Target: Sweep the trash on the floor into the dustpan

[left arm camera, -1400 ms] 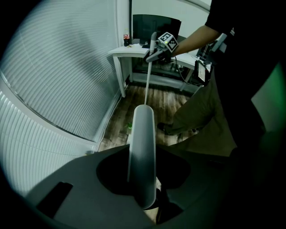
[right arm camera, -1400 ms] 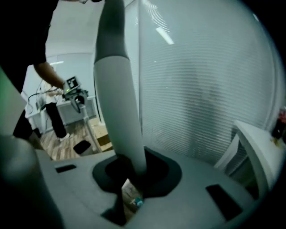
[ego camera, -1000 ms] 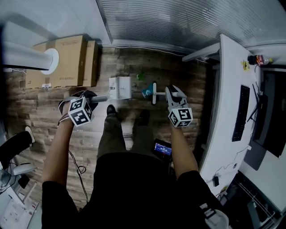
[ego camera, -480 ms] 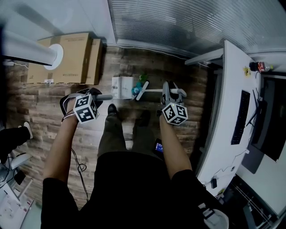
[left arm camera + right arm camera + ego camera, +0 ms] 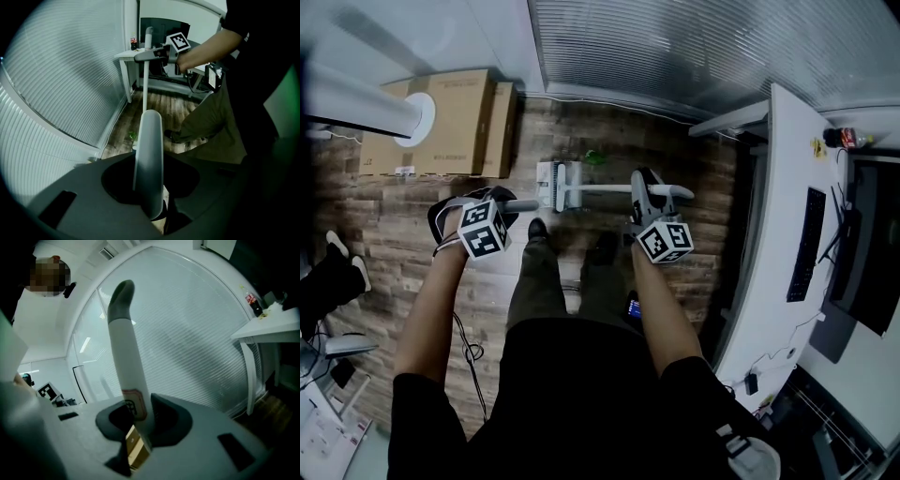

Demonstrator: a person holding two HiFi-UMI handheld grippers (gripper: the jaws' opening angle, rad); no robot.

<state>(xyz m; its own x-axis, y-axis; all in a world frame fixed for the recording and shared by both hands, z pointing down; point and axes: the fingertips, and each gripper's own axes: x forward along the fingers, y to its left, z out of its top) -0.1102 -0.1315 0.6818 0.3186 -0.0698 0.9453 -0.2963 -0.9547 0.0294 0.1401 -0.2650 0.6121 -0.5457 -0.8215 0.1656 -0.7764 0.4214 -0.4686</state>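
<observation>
We hold the left gripper (image 5: 504, 202) steeply downward. Its jaws are clamped on the dustpan (image 5: 149, 159) by its long white handle, which runs up between them in the left gripper view. Our right gripper (image 5: 646, 187) points nearly level, with its jaws pressed shut on the broom (image 5: 126, 357). They grip the white shaft right at a small label, and the grey tip rises past them.

From the head view, the broom's shaft runs leftward from the right gripper to the dustpan. The brush end lies right up against the dustpan, though we cannot tell whether they touch. A green scrap (image 5: 595, 157) lies on the floor (image 5: 394, 225) just beyond the shaft. It is near the dustpan's far corner, outside it, toward the blinds (image 5: 694, 47).

Our shoes (image 5: 534, 228) stand just short of the dustpan. The floor is brown wood plank. Cardboard boxes (image 5: 450, 122) sit against the wall to the left, well apart from the dustpan. On the right a white desk (image 5: 773, 234) carries a keyboard (image 5: 806, 234) and, at its far end, a bottle (image 5: 844, 139).
</observation>
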